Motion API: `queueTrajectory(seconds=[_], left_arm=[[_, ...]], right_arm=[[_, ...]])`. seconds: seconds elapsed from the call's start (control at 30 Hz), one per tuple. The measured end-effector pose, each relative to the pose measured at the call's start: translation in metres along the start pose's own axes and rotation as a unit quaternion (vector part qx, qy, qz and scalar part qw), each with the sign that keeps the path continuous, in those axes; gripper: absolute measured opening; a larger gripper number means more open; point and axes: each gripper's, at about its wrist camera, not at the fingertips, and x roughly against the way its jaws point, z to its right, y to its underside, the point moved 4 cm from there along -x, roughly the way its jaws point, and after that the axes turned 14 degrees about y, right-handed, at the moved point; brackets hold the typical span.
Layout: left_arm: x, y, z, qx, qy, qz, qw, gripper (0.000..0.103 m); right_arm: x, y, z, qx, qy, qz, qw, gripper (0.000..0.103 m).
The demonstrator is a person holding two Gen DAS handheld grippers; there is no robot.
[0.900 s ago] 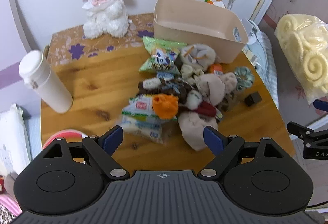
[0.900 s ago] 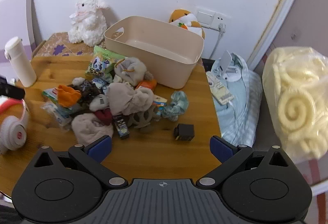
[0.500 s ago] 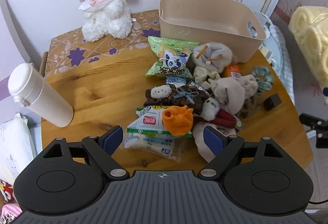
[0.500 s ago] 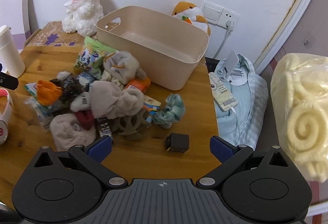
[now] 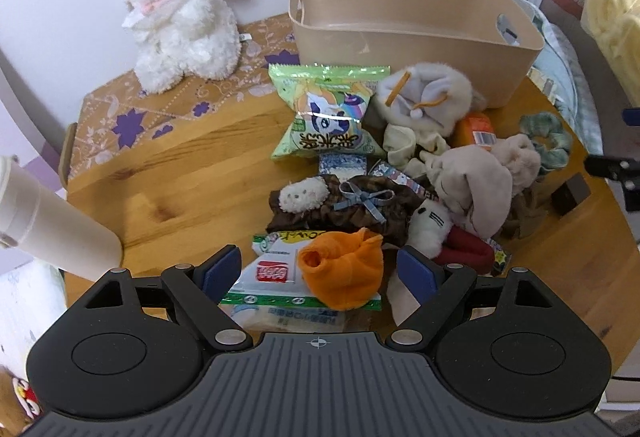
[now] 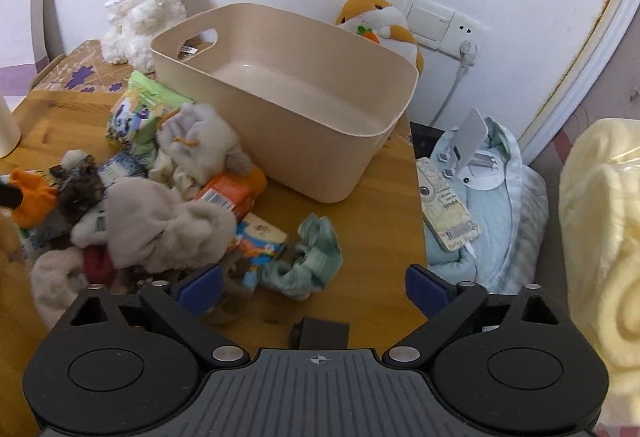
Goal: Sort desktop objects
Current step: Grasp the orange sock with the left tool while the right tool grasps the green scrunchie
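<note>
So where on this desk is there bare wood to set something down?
Bare wood lies between the white bottle, the floral cloth and the clutter pile. A smaller strip runs along the table edge between the beige bin and green scrunchie. The middle is crowded.

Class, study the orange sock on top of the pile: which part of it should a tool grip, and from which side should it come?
Grip the orange sock across its bunched middle, coming down from above. It lies crumpled on top of the snack packets, so its folds stand up clear for the pads. The left tool is open with the sock between its fingers, so probably best placed.
</note>
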Motion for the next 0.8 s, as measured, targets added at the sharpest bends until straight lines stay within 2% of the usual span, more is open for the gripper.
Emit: queueTrajectory(seconds=[0.1,0.17,0.27,0.47,0.63,0.67,0.73,0.8], left_arm=[[-0.01,0.0,0.001,0.001,-0.008,0.003,1.0,0.087],[-0.014,-0.001,0.002,-0.002,-0.017,0.012,0.9998,0.086],[-0.019,-0.002,0.003,-0.004,-0.029,0.021,0.9994,0.079],[-0.031,-0.001,0.0,0.009,-0.028,0.009,0.9995,0.071],[-0.039,0.004,0.005,-0.009,-0.027,0.0,0.9996,0.066],[-0.04,0.005,0.007,-0.015,-0.026,-0.002,0.9995,0.064],[-0.042,0.005,0.009,-0.02,-0.023,-0.006,0.9995,0.053],[-0.042,0.005,0.011,-0.025,-0.018,-0.007,0.9995,0.042]], right_arm=[[-0.02,-0.002,0.002,-0.004,-0.005,-0.009,1.0,0.087],[-0.032,-0.002,0.003,-0.008,-0.009,-0.015,1.0,0.086],[-0.05,-0.001,0.005,-0.014,-0.01,-0.027,0.999,0.082],[-0.08,-0.001,0.006,-0.03,-0.029,-0.055,0.998,0.069],[-0.097,-0.003,0.0,-0.03,-0.044,-0.068,0.996,0.063],[-0.1,-0.003,-0.001,-0.031,-0.049,-0.072,0.996,0.06],[-0.105,-0.003,-0.005,-0.032,-0.06,-0.079,0.995,0.052],[-0.108,-0.003,-0.008,-0.032,-0.072,-0.087,0.993,0.039]])
